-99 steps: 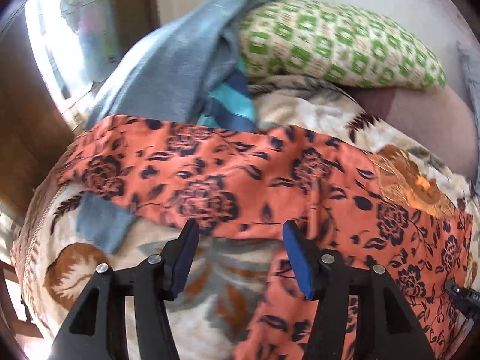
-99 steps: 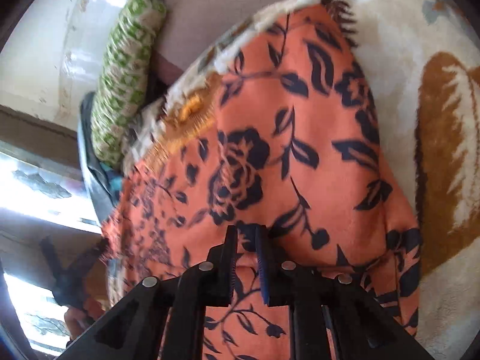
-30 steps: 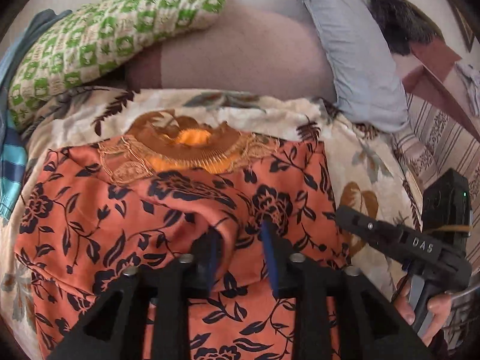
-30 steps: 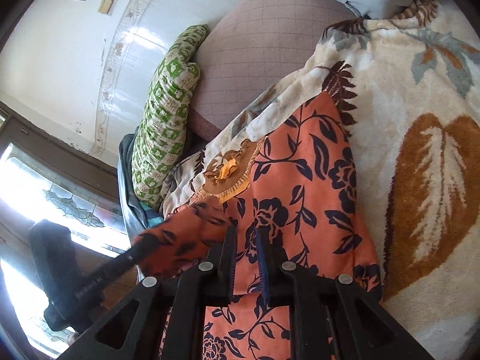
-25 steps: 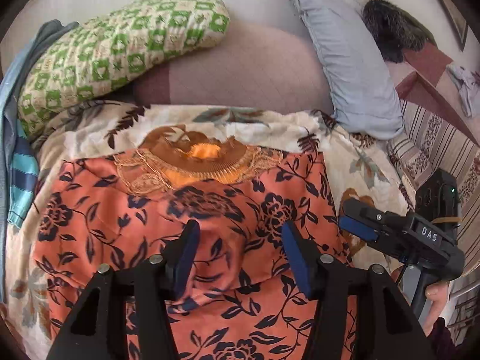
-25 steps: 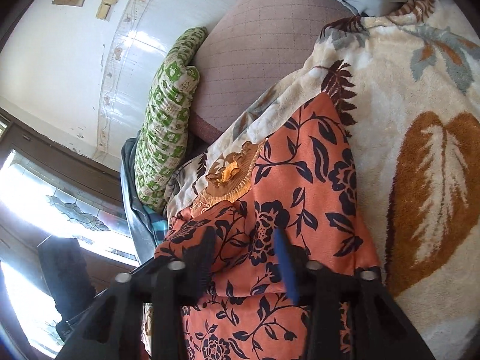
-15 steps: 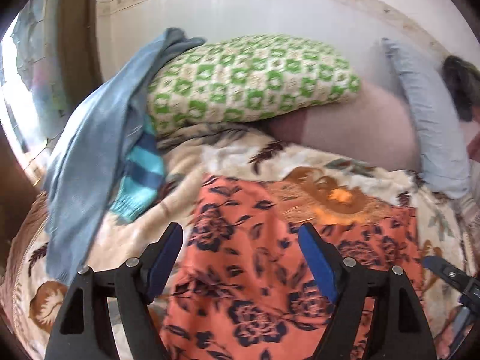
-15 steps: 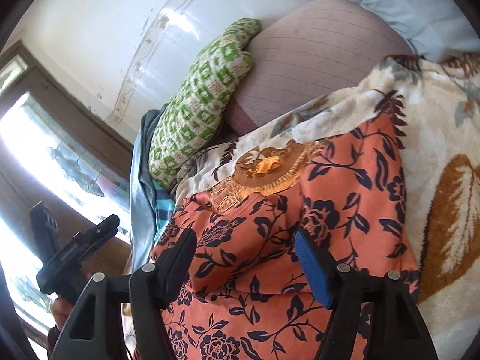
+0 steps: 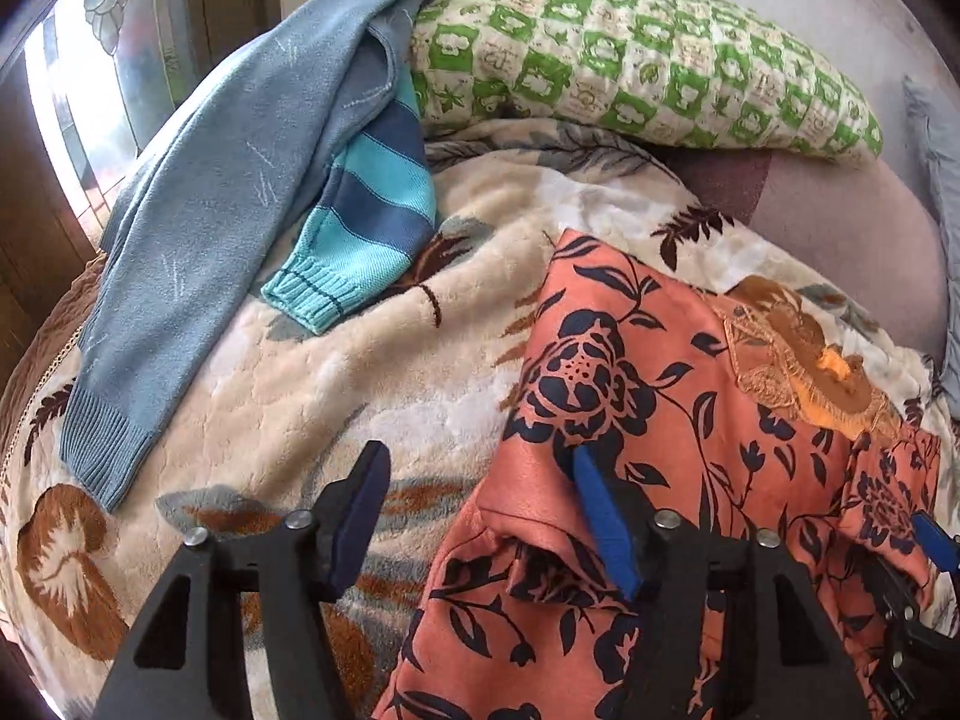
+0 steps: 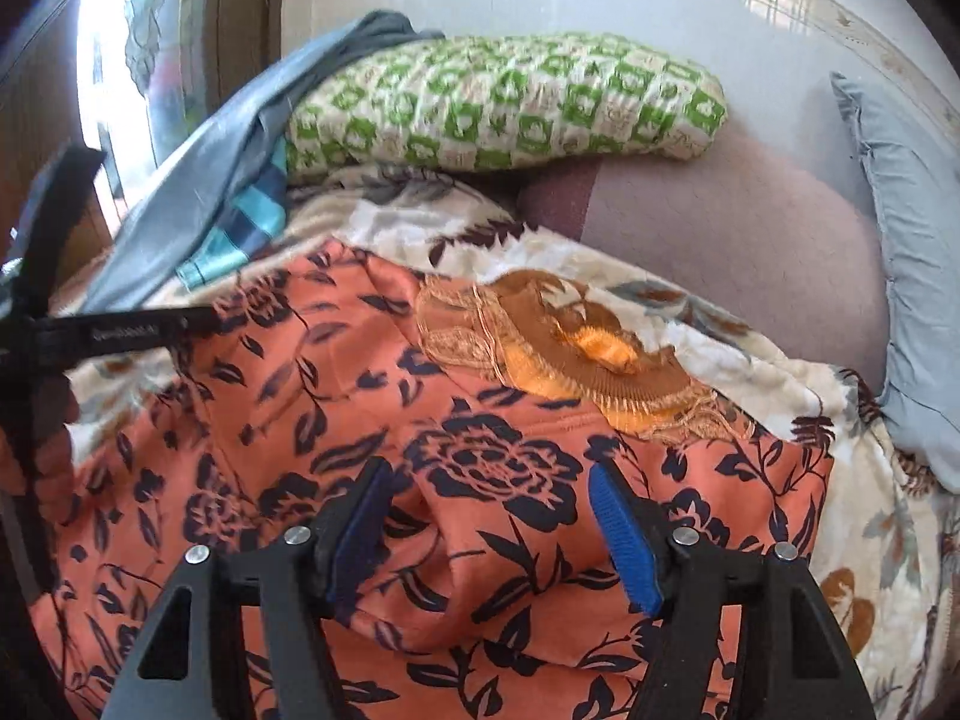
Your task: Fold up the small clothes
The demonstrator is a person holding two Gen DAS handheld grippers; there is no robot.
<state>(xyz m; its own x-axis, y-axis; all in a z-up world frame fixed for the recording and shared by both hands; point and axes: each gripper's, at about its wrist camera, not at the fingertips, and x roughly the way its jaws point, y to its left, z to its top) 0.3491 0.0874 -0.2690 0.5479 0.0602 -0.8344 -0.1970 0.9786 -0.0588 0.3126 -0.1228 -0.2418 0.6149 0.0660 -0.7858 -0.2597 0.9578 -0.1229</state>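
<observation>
An orange garment with dark blue flowers (image 9: 672,420) lies on a cream blanket (image 9: 360,372), its sides folded in and its gold embroidered neckline (image 9: 804,354) at the far end. My left gripper (image 9: 480,516) is open and empty, hovering over the garment's left edge. My right gripper (image 10: 492,522) is open and empty above the middle of the garment (image 10: 480,456). The left gripper shows at the left of the right wrist view (image 10: 120,324).
A grey-blue sweater (image 9: 228,180) and a blue striped sleeve (image 9: 366,216) lie at the left. A green checked pillow (image 9: 636,54) and a mauve bolster (image 9: 840,222) sit at the back, with a pale blue pillow (image 10: 900,240) at the right.
Both grippers let go of the folded-in sleeve fabric and opened wide. The left gripper swung left toward the garment's left edge; the right pulled back and turned toward the neckline.
</observation>
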